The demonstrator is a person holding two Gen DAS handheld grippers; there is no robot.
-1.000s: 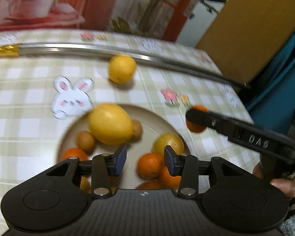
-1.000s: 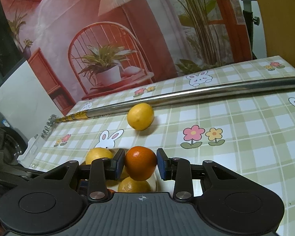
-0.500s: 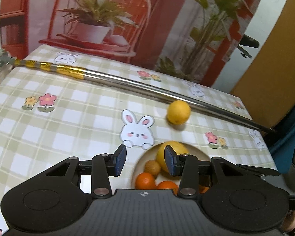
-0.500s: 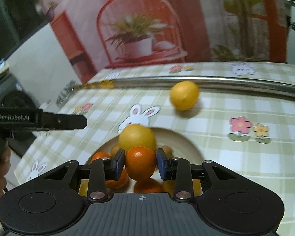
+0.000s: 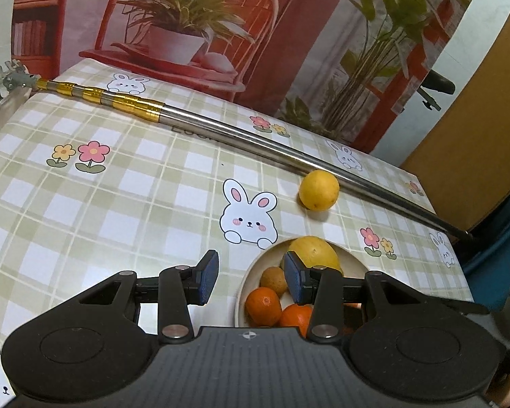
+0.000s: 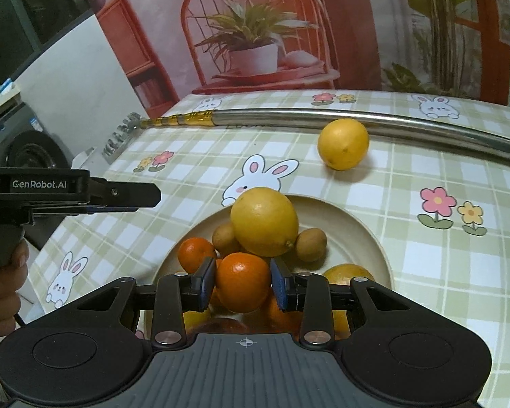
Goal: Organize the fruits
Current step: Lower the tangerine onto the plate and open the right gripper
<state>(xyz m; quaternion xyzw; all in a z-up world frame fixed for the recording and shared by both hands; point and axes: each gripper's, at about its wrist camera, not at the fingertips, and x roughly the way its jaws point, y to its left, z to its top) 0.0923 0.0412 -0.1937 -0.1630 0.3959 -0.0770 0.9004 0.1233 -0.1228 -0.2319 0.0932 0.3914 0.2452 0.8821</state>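
Note:
A beige plate (image 6: 367,238) holds a big lemon (image 6: 264,221), two kiwis (image 6: 311,244), mandarins (image 6: 196,253) and other citrus. My right gripper (image 6: 243,284) is shut on an orange mandarin (image 6: 242,282) and holds it over the plate's near side. A loose yellow lemon (image 6: 343,143) lies on the tablecloth beyond the plate, next to the metal pole; it also shows in the left wrist view (image 5: 319,190). My left gripper (image 5: 251,282) is open and empty, left of the plate (image 5: 244,284); it shows side-on in the right wrist view (image 6: 132,197).
A long steel pole with a gold end (image 5: 221,129) lies across the back of the checked tablecloth. The table's edge runs close on the right (image 5: 459,265). A printed backdrop stands behind the table.
My right gripper carried the mandarin from beside the plate to above its near side. My left gripper pulled back and left, off the plate.

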